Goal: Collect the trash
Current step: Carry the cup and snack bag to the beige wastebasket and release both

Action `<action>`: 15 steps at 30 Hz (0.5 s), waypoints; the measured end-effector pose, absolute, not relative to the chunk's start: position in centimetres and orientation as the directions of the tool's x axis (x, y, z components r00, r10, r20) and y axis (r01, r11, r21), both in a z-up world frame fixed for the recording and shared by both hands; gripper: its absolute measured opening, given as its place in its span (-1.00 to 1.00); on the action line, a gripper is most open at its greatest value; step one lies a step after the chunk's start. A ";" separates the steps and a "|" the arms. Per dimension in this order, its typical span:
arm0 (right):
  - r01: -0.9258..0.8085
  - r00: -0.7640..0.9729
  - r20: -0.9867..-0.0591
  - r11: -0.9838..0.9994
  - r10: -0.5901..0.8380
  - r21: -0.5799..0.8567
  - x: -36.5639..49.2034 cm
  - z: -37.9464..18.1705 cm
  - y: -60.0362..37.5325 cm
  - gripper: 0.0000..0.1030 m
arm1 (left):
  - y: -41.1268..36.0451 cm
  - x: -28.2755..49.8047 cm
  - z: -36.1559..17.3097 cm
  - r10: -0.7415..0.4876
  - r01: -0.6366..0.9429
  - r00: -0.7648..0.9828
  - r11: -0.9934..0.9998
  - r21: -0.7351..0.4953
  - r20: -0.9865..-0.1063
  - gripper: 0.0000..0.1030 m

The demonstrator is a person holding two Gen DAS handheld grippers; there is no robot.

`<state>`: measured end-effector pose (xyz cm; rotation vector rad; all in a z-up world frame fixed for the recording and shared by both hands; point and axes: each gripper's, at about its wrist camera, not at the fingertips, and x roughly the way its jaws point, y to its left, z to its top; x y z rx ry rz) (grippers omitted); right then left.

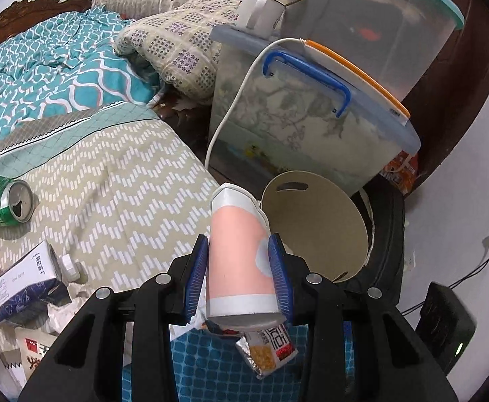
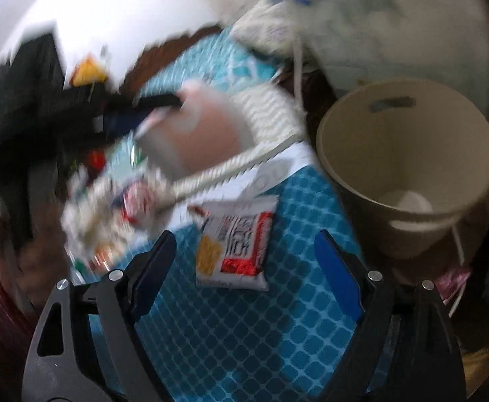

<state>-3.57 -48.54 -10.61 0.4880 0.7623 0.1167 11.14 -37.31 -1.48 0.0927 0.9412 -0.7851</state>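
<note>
Carton [image 1: 241, 261] is sitting clamped in the left gripper [image 1: 239, 281], long axis pointing toward the bin [image 1: 314, 227] just beyond it. Right gripper [image 2: 244, 274] is gaping empty over a snack packet [image 2: 234, 244] left of the bin [image 2: 408, 154]. Nothing is blocking the bin's mouth.

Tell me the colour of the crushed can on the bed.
Green, with a silver top: the crushed can shows best in the left wrist view.

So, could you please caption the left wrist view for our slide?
Left gripper clamps a pink carton beside the beige bin.
</note>
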 end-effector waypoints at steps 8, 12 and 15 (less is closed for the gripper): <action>-0.012 0.640 -0.749 0.977 0.172 0.214 -1.3 -11.4 -44.7 -0.37 | -39.0 10.4 -1.0 -0.577 0.680 0.327 0.694 -0.237 -0.749 -0.32; 0.073 0.705 -0.699 0.967 0.122 0.243 -2.9 -11.0 -47.5 -0.43 | -39.6 10.6 -1.0 -0.575 0.685 0.325 0.690 -0.232 -0.750 -0.32; 0.175 0.752 -0.655 0.936 0.072 0.304 -4.5 -10.5 -51.1 -0.43 | -40.5 11.0 -1.0 -0.582 0.689 0.313 0.683 -0.242 -0.750 -0.32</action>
